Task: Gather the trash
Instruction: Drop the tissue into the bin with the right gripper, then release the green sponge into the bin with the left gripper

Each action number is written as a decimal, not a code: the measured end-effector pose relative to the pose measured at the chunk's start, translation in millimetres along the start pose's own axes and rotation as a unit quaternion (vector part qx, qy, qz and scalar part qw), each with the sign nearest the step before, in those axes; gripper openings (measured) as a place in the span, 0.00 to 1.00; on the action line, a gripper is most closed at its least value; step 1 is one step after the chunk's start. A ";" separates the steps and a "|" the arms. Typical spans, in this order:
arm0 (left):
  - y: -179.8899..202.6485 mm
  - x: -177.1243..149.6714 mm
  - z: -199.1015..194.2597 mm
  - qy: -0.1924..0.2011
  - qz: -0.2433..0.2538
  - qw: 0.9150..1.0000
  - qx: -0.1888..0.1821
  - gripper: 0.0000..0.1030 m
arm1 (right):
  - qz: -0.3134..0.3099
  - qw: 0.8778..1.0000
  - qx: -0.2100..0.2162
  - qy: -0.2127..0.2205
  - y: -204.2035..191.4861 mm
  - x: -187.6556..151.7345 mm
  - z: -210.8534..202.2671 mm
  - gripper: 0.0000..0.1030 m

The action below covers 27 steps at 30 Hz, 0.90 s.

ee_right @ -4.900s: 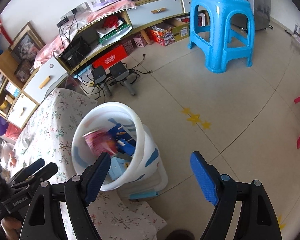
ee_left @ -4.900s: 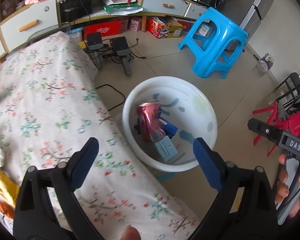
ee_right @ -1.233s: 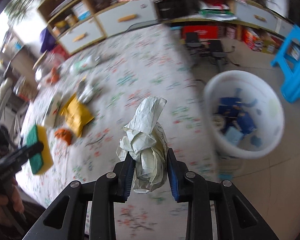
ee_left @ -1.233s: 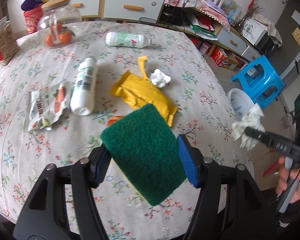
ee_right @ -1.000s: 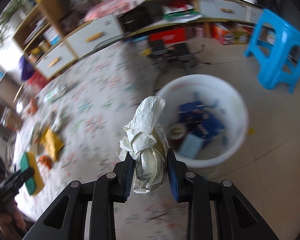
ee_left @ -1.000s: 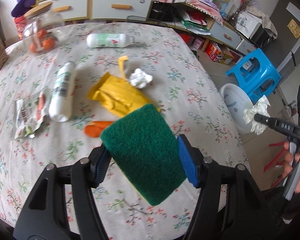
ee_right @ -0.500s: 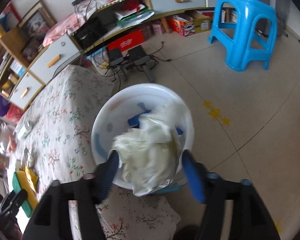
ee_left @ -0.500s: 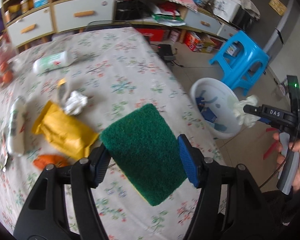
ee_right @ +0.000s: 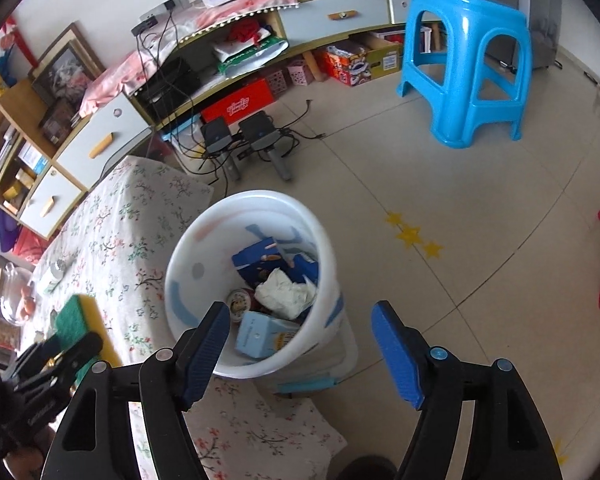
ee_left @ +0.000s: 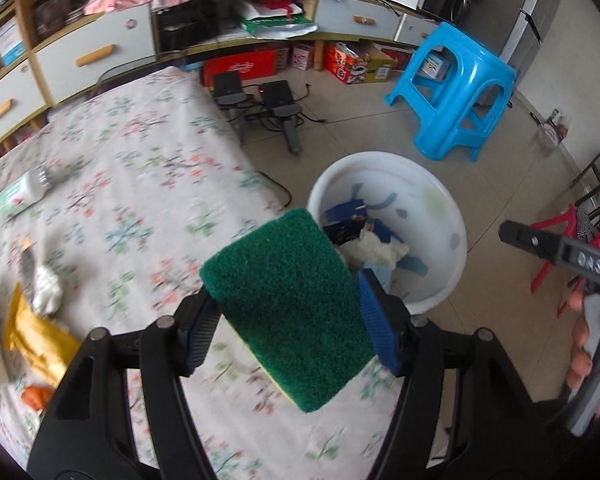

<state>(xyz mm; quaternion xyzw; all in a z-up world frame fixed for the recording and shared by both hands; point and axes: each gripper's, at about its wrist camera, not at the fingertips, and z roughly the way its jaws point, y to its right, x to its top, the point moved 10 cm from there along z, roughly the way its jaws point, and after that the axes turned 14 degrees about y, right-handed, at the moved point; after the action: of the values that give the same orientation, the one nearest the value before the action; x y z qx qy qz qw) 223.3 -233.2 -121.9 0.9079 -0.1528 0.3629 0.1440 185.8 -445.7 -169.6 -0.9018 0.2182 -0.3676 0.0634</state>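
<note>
My left gripper [ee_left: 284,320] is shut on a green and yellow scouring sponge [ee_left: 288,304], held above the table edge beside the white bin [ee_left: 440,184]. The sponge also shows in the right wrist view [ee_right: 76,320]. My right gripper [ee_right: 300,344] is open and empty above the white bin [ee_right: 188,256]. A crumpled paper wad [ee_right: 286,294] lies in the bin on blue boxes and a can; it also shows in the left wrist view [ee_left: 376,250]. On the floral table [ee_left: 140,184] lie a yellow packet [ee_left: 36,344], a small paper ball [ee_left: 48,290] and a white bottle [ee_left: 16,196].
A blue plastic stool [ee_right: 468,64] stands on the tiled floor beyond the bin. Two black speakers with cables [ee_right: 240,136] sit on the floor by a low cabinet [ee_right: 100,140]. Red chair legs [ee_left: 552,248] are at the right.
My right gripper has opened and the paper wad has dropped into the bin. My left gripper has carried the sponge toward the bin side of the table.
</note>
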 end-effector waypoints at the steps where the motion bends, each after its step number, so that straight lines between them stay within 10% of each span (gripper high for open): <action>1: 4.5 1.6 3.6 0.000 0.002 1.000 -0.002 0.65 | 0.002 1.000 -0.001 0.000 3.4 0.0 -0.9 0.73; 9: 33.8 18.0 27.8 0.010 0.011 1.000 -0.020 0.66 | 0.015 1.000 -0.005 0.001 19.9 3.0 -2.5 0.73; 16: 40.1 22.6 33.6 0.007 0.017 1.000 -0.025 0.93 | 0.017 1.000 -0.005 0.003 20.0 4.1 -3.2 0.74; 27: 13.2 21.0 5.4 0.025 0.021 0.999 -0.002 0.95 | 0.006 1.000 -0.001 0.004 5.6 2.9 -2.6 0.74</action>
<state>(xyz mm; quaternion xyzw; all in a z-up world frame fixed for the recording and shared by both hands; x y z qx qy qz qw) 236.0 -250.9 -108.9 0.8948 -0.1690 0.3884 0.1416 183.9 -451.9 -167.4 -0.8991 0.2246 -0.3702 0.0639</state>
